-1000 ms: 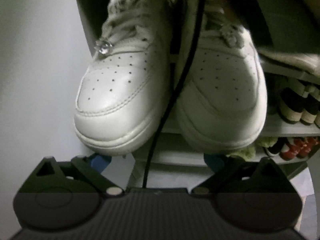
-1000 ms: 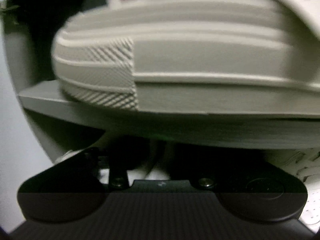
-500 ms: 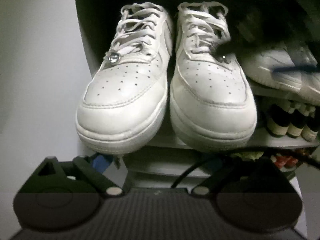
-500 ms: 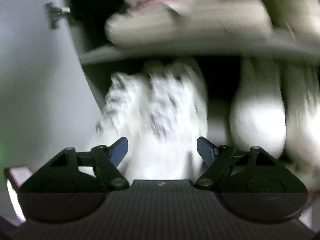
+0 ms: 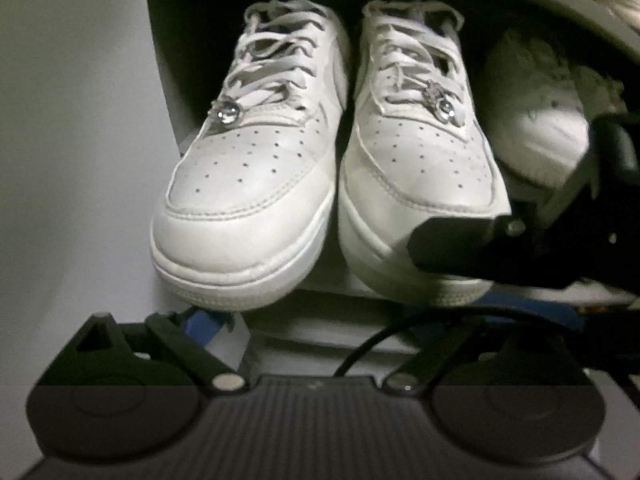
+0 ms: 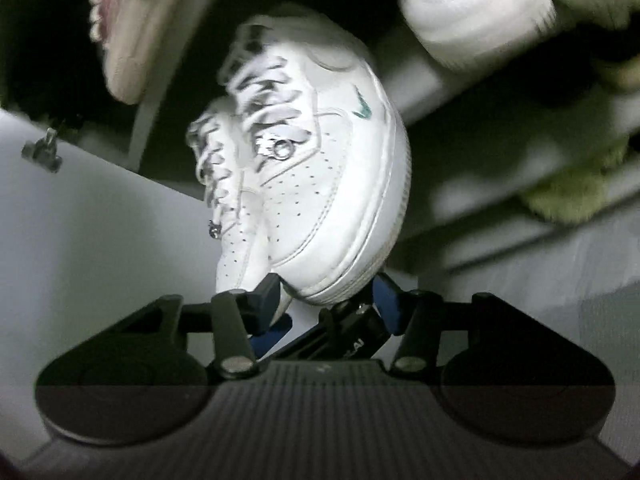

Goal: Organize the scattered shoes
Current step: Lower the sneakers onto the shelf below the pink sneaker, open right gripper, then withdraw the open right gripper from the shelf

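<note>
Both grippers are matte black with ribbed bases, silver pivot screws and blue finger pads (image 6: 386,300); a black cable (image 5: 372,346) loops, seemingly, from the left gripper (image 5: 316,320).

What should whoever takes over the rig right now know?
Left hand-held gripper: open, empty, just below the shelf edge.
Right hand-held gripper: open, fingers either side of the right white sneaker's toe; grip unclear.
Both white sneakers, left one included, stand side by side on the shoe rack shelf, toes out.
Left: back both grippers off, then check for other loose shoes.
</note>
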The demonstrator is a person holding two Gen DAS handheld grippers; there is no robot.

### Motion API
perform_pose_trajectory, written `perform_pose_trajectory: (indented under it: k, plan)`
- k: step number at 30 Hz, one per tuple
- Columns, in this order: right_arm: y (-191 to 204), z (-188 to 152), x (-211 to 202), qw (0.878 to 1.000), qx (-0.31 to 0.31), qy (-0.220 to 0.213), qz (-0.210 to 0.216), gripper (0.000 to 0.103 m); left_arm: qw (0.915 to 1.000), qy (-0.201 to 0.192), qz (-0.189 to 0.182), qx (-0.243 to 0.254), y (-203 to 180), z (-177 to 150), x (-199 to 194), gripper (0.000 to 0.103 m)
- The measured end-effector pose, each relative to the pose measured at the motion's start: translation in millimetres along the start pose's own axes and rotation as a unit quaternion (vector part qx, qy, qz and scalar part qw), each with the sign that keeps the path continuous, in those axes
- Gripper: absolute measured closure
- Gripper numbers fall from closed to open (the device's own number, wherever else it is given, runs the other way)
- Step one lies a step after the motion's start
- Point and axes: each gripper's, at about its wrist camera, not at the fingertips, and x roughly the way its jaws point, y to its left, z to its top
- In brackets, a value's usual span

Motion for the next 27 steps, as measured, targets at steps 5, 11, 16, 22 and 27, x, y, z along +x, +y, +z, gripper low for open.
perform_pose_trajectory:
  k: [5, 11, 16, 22, 27]
  plan:
    - [1.9, 19.3, 17.5, 1.000, 0.003, -0.022, -0.006, 0.049, 0.9999, -0.010, -0.005, 0.006, -6.0, 18.3, 23.3, 0.008]
    - [4.2, 35.6, 44.2, 0.999, -0.003, -0.044, -0.017, 0.050, 0.9998, -0.016, -0.013, 0.003, -5.0, 27.6, 51.9, 0.009]
    - [15.6, 12.5, 37.9, 0.996, -0.038, -0.063, -0.047, 0.050, 0.9987, -0.021, -0.024, 0.041, -3.9, 10.5, 39.9, 0.004]
    - [3.6, -76.7, -25.9, 0.983, -0.039, -0.052, -0.170, 0.050, 0.9933, -0.017, -0.070, 0.090, 18.9, -44.3, -35.9, 0.001]
    - [-12.7, -165.8, -89.2, 0.960, -0.022, -0.033, -0.278, 0.050, 0.9633, 0.029, -0.166, 0.209, 9.3, -77.9, -129.7, 0.001]
